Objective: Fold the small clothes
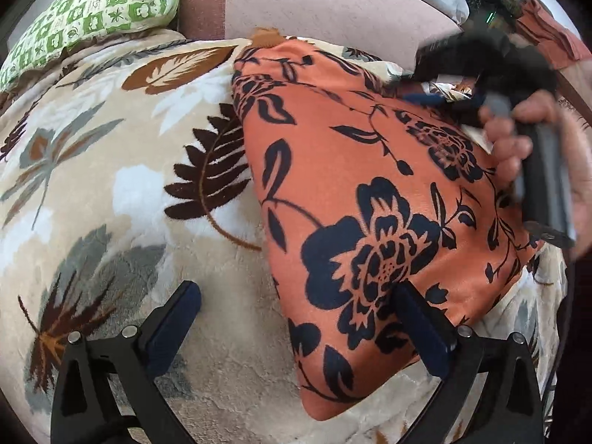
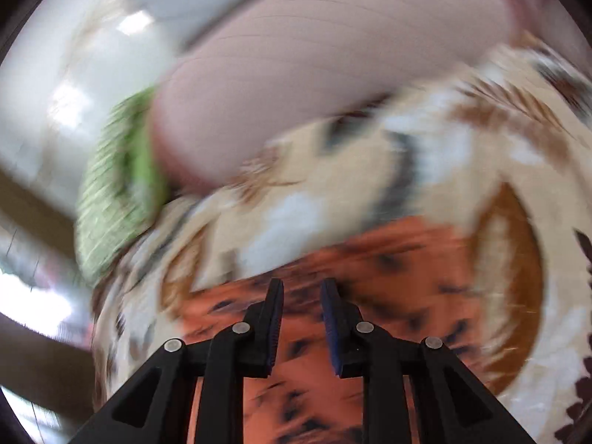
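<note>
An orange garment [image 1: 370, 170] printed with large dark navy flowers and trailing stems lies on a plush leaf-patterned blanket [image 1: 111, 170] — folded into a rough wedge, with a rounded corner pointing toward the left wrist camera and smooth, clean edges along its left side. Its surface is flat, with only slight creasing.

The left tool [image 1: 296, 318] hovers low at the near end of the garment with its fingers spread wide apart; the right-hand finger overlaps the garment's near part, the left-hand one stands over bare blanket, and nothing is held between them.

At the garment's far right edge, the right tool [image 1: 477, 74] shows as a dark blur, gripped by the person's hand [image 1: 518, 137]. In its own heavily blurred view the right tool [image 2: 301, 296] has its blue-padded fingers [image 2: 275, 318] drawn close, with a narrow gap between them, above the orange cloth [image 2: 388, 277] — whether any fabric is pinched there I cannot tell.

Beyond the blanket sits a pinkish cushion [image 1: 325, 3], and a green-and-white patterned pillow [image 1: 92, 11] lies at the far left.
</note>
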Demonstrator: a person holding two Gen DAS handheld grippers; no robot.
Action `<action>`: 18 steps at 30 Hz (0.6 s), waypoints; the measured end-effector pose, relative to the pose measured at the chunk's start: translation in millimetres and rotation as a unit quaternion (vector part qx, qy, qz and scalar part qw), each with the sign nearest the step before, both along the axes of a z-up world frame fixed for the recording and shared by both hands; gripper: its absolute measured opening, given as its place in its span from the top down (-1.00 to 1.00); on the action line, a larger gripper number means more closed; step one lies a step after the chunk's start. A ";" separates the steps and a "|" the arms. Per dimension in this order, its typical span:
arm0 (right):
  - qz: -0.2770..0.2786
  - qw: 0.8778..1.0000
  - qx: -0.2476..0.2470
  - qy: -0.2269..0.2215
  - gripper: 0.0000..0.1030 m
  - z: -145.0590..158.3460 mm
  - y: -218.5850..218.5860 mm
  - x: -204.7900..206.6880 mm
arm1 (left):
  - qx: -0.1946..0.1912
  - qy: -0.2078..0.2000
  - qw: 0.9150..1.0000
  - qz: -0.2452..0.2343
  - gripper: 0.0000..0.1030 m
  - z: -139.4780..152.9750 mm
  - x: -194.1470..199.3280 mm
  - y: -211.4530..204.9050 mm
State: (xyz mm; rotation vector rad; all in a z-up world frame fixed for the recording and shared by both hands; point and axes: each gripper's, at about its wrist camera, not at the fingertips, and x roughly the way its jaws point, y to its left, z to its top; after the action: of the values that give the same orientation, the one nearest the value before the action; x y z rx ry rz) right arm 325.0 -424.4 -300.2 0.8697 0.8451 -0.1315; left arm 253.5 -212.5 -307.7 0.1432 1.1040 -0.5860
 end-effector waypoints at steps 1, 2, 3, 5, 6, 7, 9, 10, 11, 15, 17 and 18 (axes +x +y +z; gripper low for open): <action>0.002 0.999 0.023 0.025 0.55 -20.2 -8.3 4.5 | 0.005 -0.004 1.000 0.001 -1.00 -0.7 -1.3 -1.8; 0.001 0.999 0.041 0.014 0.58 -28.7 -11.8 3.8 | 0.008 -0.007 1.000 0.002 -1.00 -0.8 -1.6 0.1; -0.004 0.999 0.046 0.000 0.58 -29.0 -13.7 0.2 | 0.015 -0.007 1.000 0.002 -1.00 -1.2 -2.7 -0.8; -0.001 1.000 0.031 0.003 0.54 -20.8 -9.7 -2.7 | 0.021 -0.003 1.000 -0.002 -1.00 -0.6 -2.4 -2.9; 0.002 1.000 0.021 0.005 0.53 -15.4 -6.4 -6.4 | 0.022 0.002 1.000 -0.005 -1.00 0.2 -1.8 -1.7; 0.004 1.000 0.006 0.003 0.53 -7.8 -1.2 -13.2 | 0.023 0.009 1.000 -0.009 -1.00 1.3 0.0 -1.7; 0.007 1.000 -0.007 -0.009 0.53 5.6 7.3 -27.4 | 0.024 0.013 1.000 -0.011 -1.00 8.9 4.8 0.0; 0.009 1.000 -0.007 -0.016 0.53 9.0 6.4 -33.7 | 0.024 0.001 1.000 -0.009 -1.00 13.5 7.0 0.8; 0.009 1.000 -0.004 -0.026 0.53 14.5 7.8 -44.7 | 0.024 -0.021 0.999 -0.004 -1.00 20.3 6.5 2.9; -0.004 0.999 -0.014 -0.035 0.53 24.2 19.5 -88.9 | 0.032 -0.066 0.997 0.014 -1.00 33.1 9.6 9.4; 0.001 1.000 -0.022 0.000 0.52 13.7 25.8 -96.2 | 0.022 -0.036 0.999 0.016 -1.00 23.7 16.5 10.7; 0.009 1.000 -0.016 0.014 0.51 5.9 28.5 -96.7 | 0.017 -0.012 1.000 0.015 -1.00 14.9 20.3 10.0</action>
State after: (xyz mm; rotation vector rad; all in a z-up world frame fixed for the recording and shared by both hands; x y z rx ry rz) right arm 228.3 -395.8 -294.4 0.8312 0.8750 -0.1424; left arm 273.7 -202.4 -292.8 0.1626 1.0911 -0.5384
